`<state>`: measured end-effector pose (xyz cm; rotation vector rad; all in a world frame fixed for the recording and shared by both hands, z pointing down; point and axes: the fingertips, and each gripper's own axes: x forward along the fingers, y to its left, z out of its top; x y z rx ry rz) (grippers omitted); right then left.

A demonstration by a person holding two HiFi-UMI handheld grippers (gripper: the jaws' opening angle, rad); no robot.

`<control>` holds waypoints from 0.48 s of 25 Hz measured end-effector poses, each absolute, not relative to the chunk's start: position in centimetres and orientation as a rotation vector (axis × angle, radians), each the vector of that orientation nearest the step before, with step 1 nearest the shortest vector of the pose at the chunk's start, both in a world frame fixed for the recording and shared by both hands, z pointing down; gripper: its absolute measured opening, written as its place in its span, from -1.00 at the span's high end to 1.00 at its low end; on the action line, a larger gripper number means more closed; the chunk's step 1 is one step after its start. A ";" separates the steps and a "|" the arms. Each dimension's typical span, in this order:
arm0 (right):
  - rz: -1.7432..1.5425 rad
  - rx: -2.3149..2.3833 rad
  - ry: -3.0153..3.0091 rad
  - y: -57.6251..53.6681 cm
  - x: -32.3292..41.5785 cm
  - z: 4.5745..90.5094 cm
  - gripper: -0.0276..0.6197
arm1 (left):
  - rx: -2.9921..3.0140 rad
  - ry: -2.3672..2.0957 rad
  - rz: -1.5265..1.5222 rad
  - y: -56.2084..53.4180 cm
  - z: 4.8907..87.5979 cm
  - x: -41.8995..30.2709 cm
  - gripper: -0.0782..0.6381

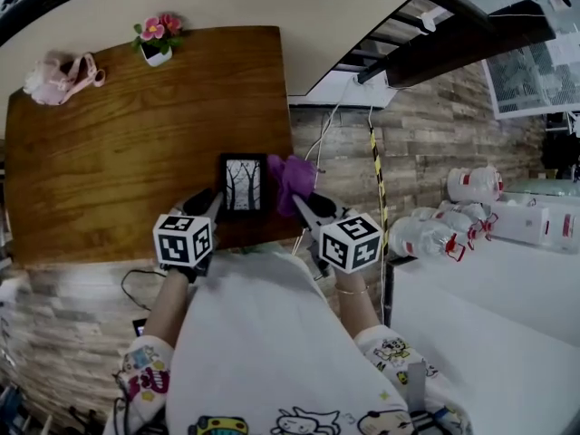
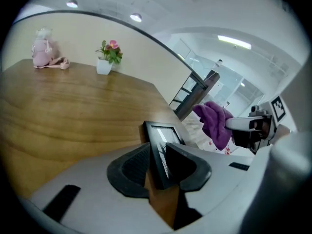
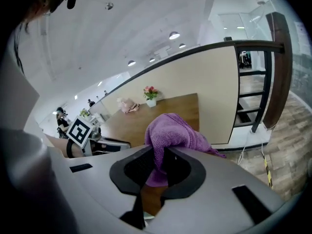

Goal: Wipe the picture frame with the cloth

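The left tongs [image 2: 158,165] are clamped on the lower edge of the picture frame [image 2: 163,139], a small black frame with a tree print, held upright near the lower right corner of the wooden bench [image 1: 127,152] in the head view. The right tongs [image 3: 157,168] are closed on a bunched purple cloth [image 3: 171,130], which hangs just beside the frame's right edge.

The grip on the frame looks narrow, taken on one thin edge. A firm push from the cloth would likely twist the frame in the pads or lever it out. So close to the bench's edge, a dropped frame could miss the wood and go to the floor. The cloth is pinched by a small fold, so a dragging stroke might pull it free.

The head view does not settle whether cloth and frame touch, nor whether the frame's foot rests on the bench. In the left gripper view the glass is seen almost edge-on, and the frame's lower part sits behind the tongs.
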<state>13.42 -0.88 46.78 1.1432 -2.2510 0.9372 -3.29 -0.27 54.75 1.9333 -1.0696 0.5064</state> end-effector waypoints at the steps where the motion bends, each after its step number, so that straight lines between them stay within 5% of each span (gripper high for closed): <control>1: 0.915 1.140 -2.263 -1.2 13.3 46.3 0.79 | 1.946 -1.084 0.502 -0.5 54.2 -3.5 0.56; 12: 0.653 1.062 -2.445 -4.6 11.1 40.9 0.79 | 2.053 -1.260 0.345 -2.4 46.4 -6.0 0.56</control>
